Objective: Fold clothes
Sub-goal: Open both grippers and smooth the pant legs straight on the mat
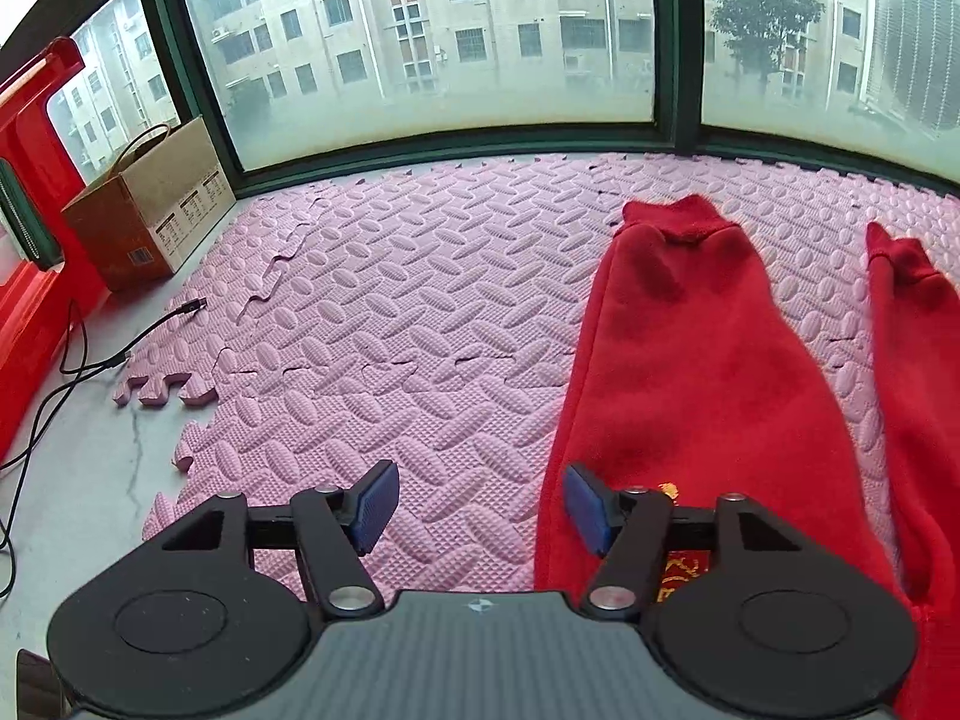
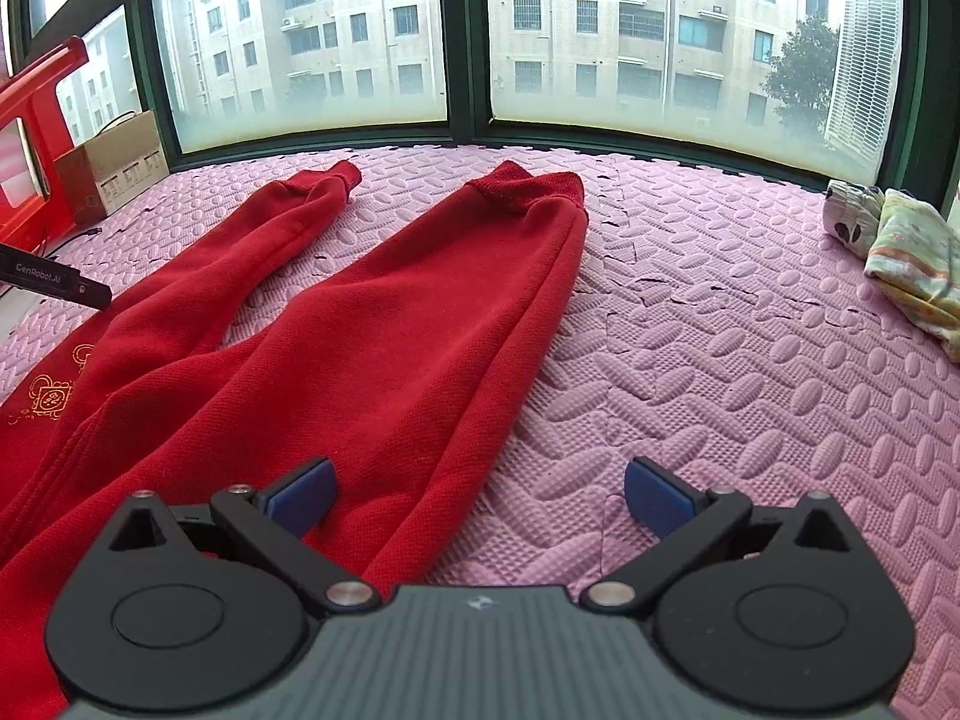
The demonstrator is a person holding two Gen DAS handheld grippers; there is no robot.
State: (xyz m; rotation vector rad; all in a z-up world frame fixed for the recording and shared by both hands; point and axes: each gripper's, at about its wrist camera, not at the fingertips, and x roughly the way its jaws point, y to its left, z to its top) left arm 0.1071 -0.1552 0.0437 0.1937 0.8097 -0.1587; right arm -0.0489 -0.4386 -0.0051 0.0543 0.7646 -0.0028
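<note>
Red trousers (image 1: 690,360) with gold embroidery lie flat on the pink foam mat (image 1: 390,312), legs stretched toward the window, cuffs at the far end. My left gripper (image 1: 480,507) is open above the trousers' left edge, nothing between its blue pads; the right pad hangs over the red cloth. In the right wrist view the same trousers (image 2: 372,324) spread to the left and middle. My right gripper (image 2: 480,501) stands wide open over the right leg's outer edge, its left pad above cloth, its right pad above bare mat (image 2: 720,360). Nothing is held.
A cardboard box (image 1: 150,210) and a red cabinet (image 1: 36,228) stand at the far left, with black cables (image 1: 90,360) on the floor. Folded patterned clothes (image 2: 900,258) lie at the far right. The window frame (image 1: 540,138) bounds the mat's far side.
</note>
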